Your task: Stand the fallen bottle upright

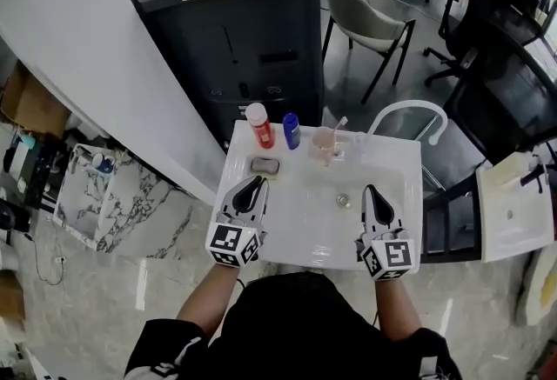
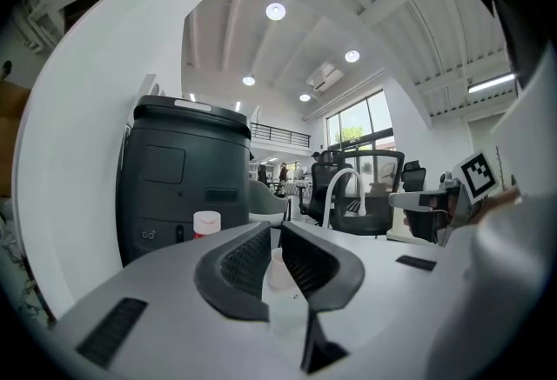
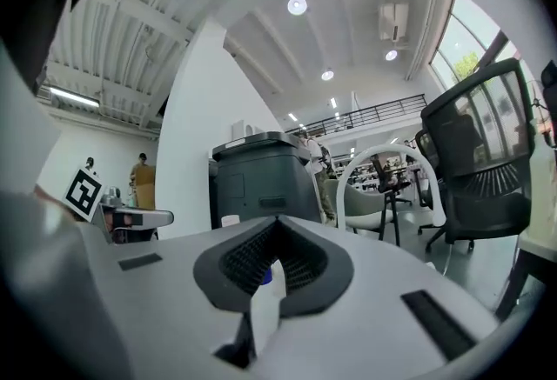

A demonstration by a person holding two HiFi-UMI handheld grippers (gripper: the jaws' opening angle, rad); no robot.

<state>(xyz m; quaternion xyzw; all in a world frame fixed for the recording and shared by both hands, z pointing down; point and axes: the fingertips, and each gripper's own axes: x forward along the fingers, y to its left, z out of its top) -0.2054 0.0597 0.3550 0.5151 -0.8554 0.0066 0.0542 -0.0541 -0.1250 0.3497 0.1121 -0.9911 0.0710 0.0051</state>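
Note:
A red bottle [image 1: 260, 126] with a white cap stands upright at the back of the white washbasin [image 1: 305, 230]. Beside it a small blue bottle [image 1: 291, 131] is upright too. I see no bottle lying down. My left gripper [image 1: 255, 183] is over the basin's left side, a little short of the red bottle, jaws shut and empty. Over the right side, near the drain [image 1: 344, 200], my right gripper [image 1: 372, 190] is also shut and empty. The left gripper view shows the white cap [image 2: 206, 223] beyond the left gripper [image 2: 274, 235]. In the right gripper view the blue bottle [image 3: 265, 276] peeks past the right gripper [image 3: 277, 232].
A soap dish [image 1: 265, 166] lies just ahead of the left gripper. A clear cup [image 1: 324, 143] holding a toothbrush stands right of the blue bottle. A white arched faucet [image 1: 409, 110] rises at the back right. A dark cabinet [image 1: 235, 30] stands behind the basin, and chairs beyond it.

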